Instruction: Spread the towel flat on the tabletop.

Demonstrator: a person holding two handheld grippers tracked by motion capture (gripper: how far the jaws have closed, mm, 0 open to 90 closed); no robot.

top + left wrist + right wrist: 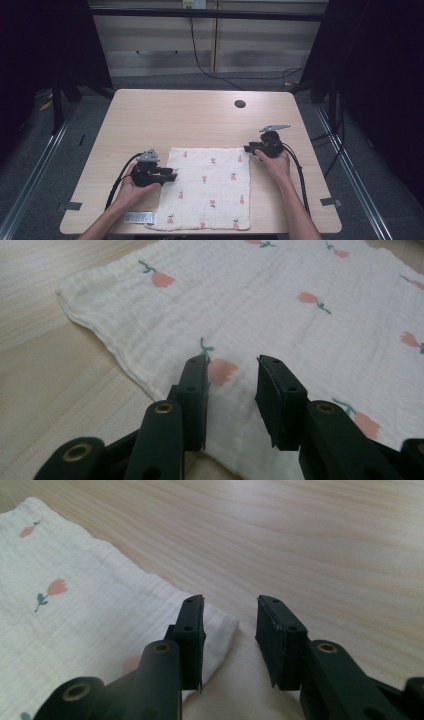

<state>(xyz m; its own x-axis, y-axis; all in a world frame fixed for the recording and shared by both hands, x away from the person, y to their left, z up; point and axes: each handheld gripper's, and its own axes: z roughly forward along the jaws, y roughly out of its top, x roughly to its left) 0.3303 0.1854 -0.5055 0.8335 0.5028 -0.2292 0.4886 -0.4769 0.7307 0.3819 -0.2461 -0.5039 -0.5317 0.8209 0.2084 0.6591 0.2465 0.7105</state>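
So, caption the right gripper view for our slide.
Open right hand-held gripper at the corner of a tulip-print muslin cloth.

Just in front of the left gripper (231,385), the white cloth with small pink flower prints (280,325) looks soft and matt, with a fine crinkled weave and a stitched hem. The light wooden table (320,535) beyond the right gripper (230,625) is smooth, with a faint grain and a slight sheen. Both grippers are matt black plastic with brass-coloured metal rivets.
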